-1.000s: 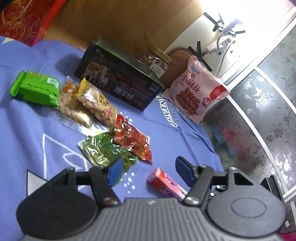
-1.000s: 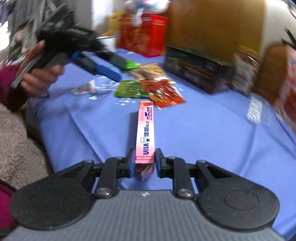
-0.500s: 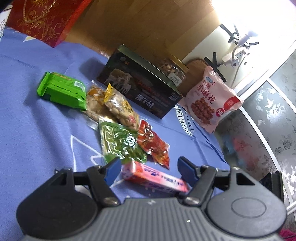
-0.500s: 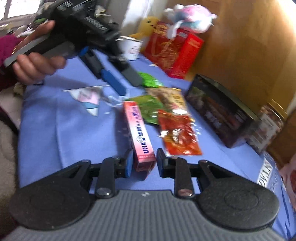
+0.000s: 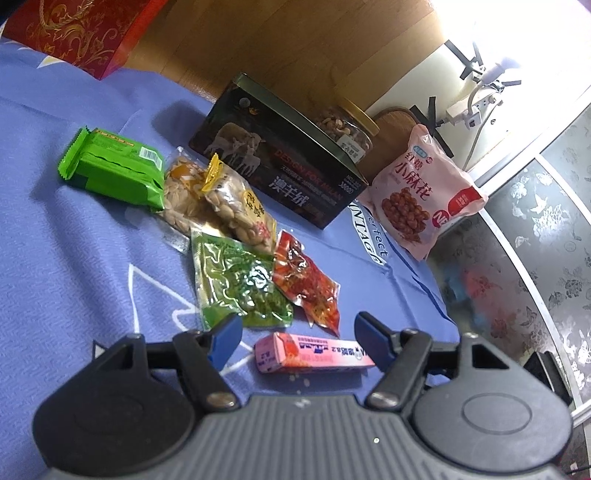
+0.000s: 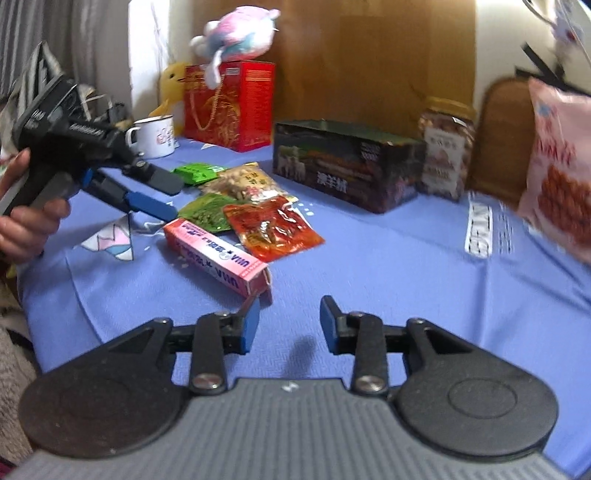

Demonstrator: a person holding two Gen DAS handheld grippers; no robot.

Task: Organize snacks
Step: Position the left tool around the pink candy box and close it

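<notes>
One long pink cardboard snack box (image 6: 218, 255) lies flat on the blue cloth (image 6: 388, 273). In the right wrist view we see its long axis run from the far left to the near right, its opened flap end pointing at our right gripper (image 6: 288, 325). In the left wrist view the box (image 5: 314, 352) lies crosswise, just beyond the spread blue pads of our left gripper (image 5: 299, 339), which hold nothing.

Our right gripper's jaws are opening; nothing sits between them, and the box's near end is just beside the left pad.

Just beyond the box lie a green foil packet (image 5: 236, 284) and a red foil packet (image 5: 306, 284), side by side. Farther off are a clear bag of pale twists (image 5: 236, 206) and a bright green wrapped pack (image 5: 114, 166), then a dark rectangular tin (image 5: 280, 166).

Only the right wrist view shows a hand (image 6: 26, 221) holding the left gripper, a white enamel mug (image 6: 155, 136) and a plush toy (image 6: 236, 35) atop a red gift box (image 6: 229, 103).
</notes>
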